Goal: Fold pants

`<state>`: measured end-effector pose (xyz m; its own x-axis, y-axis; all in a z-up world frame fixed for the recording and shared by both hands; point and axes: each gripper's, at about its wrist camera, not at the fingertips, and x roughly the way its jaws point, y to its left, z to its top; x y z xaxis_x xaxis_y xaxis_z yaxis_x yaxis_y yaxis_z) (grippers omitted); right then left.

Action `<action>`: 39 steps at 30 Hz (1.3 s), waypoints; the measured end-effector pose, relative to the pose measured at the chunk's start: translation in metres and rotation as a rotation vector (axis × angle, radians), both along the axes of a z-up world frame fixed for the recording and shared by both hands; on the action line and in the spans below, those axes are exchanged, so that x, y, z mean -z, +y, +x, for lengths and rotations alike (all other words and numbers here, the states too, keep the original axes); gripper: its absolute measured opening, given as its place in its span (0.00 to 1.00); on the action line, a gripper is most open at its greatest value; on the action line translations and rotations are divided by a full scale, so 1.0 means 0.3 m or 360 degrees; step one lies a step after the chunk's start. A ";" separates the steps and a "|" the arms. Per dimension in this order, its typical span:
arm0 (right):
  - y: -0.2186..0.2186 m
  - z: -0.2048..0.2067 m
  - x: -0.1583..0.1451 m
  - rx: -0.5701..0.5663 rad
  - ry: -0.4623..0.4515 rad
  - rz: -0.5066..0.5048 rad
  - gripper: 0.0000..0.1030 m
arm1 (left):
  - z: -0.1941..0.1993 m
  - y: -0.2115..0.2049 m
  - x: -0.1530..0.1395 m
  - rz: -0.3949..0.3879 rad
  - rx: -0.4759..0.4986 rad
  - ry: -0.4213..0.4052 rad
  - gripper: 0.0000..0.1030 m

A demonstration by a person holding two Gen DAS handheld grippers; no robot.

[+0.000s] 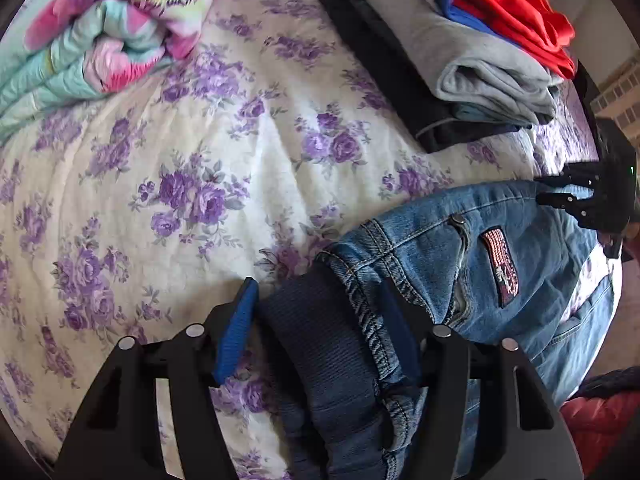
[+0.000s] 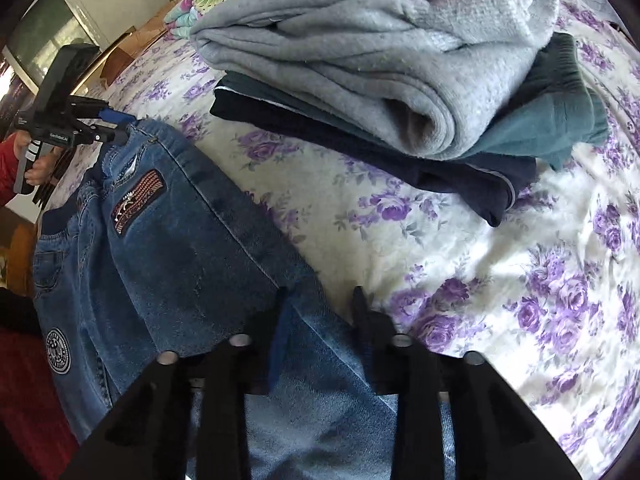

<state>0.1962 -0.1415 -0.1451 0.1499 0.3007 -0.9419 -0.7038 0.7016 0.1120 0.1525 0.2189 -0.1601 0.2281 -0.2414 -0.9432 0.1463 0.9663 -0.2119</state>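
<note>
Blue jeans [image 1: 540, 264] with a flag patch [image 1: 500, 268] lie on the floral bedsheet [image 1: 180, 160]. My left gripper [image 1: 318, 284] points down over their dark ribbed waistband [image 1: 320, 344], which sits between its blue pads [image 1: 234, 336]. The left pad stands a sliver off the band, so the jaws look open. In the right wrist view the left gripper [image 2: 120, 128] straddles the far waist corner of the jeans [image 2: 180, 248]. My right gripper [image 2: 320, 308] is shut on the denim edge and appears again as the right gripper [image 1: 540, 191] at the jeans' far side.
A stack of folded clothes, with a grey sweatshirt [image 2: 360, 60] over teal and black garments and a red and blue one [image 1: 512, 0] on top, lies just beyond the jeans. A bright quilt [image 1: 100, 32] is bunched at the far left. A hand [image 2: 40, 172] holds the left gripper.
</note>
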 end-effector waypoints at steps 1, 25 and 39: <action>0.005 -0.019 -0.011 -0.0008 -0.0031 -0.0020 0.08 | 0.002 0.008 -0.005 -0.0022 -0.0005 -0.0001 0.54; -0.020 -0.687 -0.265 0.0084 -0.0255 0.0063 0.05 | -0.520 0.068 -0.221 -0.0165 -0.0081 -0.0245 0.15; -0.008 -0.830 -0.192 0.0219 -0.0146 0.0109 0.05 | -0.709 0.141 -0.124 -0.0840 -0.0606 -0.0011 0.61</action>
